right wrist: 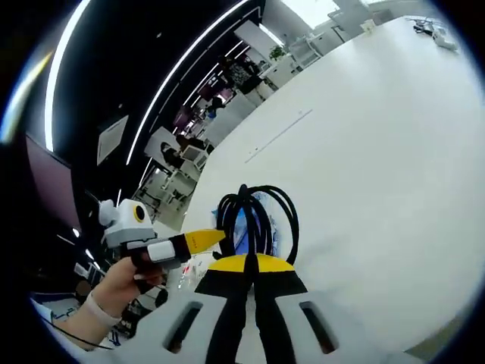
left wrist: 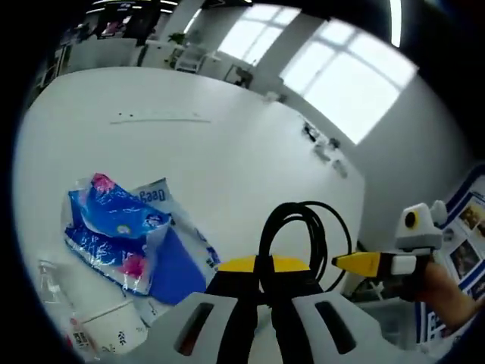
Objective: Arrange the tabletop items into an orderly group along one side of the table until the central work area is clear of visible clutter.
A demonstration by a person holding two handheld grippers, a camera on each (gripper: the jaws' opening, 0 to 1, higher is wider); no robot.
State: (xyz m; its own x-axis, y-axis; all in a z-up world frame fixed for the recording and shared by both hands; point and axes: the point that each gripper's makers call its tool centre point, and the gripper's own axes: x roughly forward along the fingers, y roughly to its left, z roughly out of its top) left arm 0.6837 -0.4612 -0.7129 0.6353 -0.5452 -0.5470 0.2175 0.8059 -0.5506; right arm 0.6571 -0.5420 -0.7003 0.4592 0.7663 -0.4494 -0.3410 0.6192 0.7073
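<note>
While the white table [left wrist: 227, 167] stretches wide under bright windows [left wrist: 348, 83] in an open office, the tidying looks midway: a blue printed plastic pack [left wrist: 125, 235], a paper cup [left wrist: 114, 330] and a small clear bottle [left wrist: 57, 292] sit grouped near one edge. Both the left gripper [left wrist: 261, 280] and the right gripper [right wrist: 254, 280] appear closed narrowly on a looped black cable [left wrist: 303, 235], lifted above the tabletop. I judge the next move is carrying the cable beside that group and setting it down without the loops springing apart.
</note>
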